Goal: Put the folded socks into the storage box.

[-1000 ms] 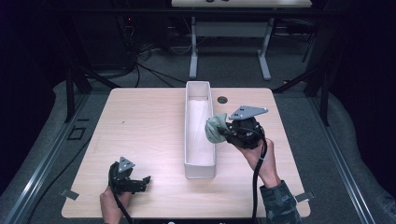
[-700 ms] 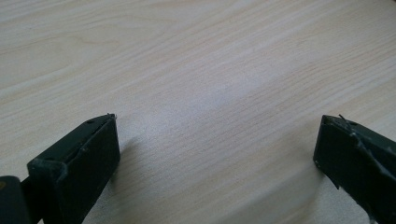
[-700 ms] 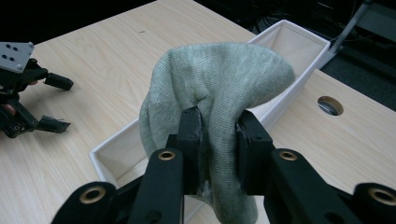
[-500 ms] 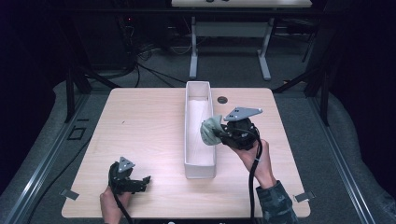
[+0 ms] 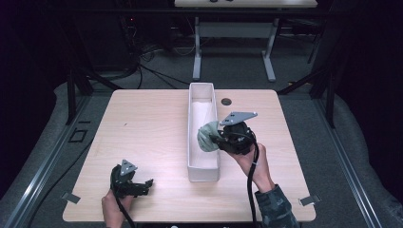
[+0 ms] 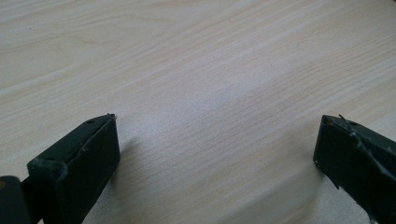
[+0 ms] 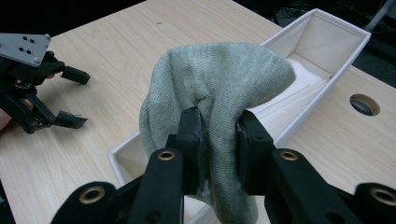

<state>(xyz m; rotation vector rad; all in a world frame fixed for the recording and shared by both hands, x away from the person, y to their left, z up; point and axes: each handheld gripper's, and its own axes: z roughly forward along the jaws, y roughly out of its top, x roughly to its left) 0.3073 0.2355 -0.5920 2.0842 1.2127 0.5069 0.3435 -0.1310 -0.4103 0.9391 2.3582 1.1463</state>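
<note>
The left gripper point(image 5: 142, 183) sits at the near left of the table point(image 5: 147, 123), its jaws wide apart with nothing between them; in the left gripper view only bare wood lies between the two black jaws. It is well apart from the work, so the right hand is the one placed to act.

Right of it, at the middle of the table, stands the white bin point(image 5: 191, 142), a long narrow box whose long axis runs from the near edge to the far edge. Its far half looks bare inside.

The right gripper point(image 5: 213, 137) comes in from the right of the bin, jaws pointing left across the bin's right wall. They are clamped on a green-grey cloth point(image 7: 219, 84), a bunched knit piece that bulges above and hangs below the jaws. In the high view the cloth point(image 5: 207, 137) sits over the near half of the bin, roughly above the opening, and whether it touches the rim I cannot tell.

So the drop point lies straight below the cloth, not to a side. My judgement: the move ahead is a short lowering and a release, keeping the bundle within the narrow width so it does not drape over the right wall.

A dark round hole point(image 5: 226, 101) lies in the table just right of the bin's far end.
</note>
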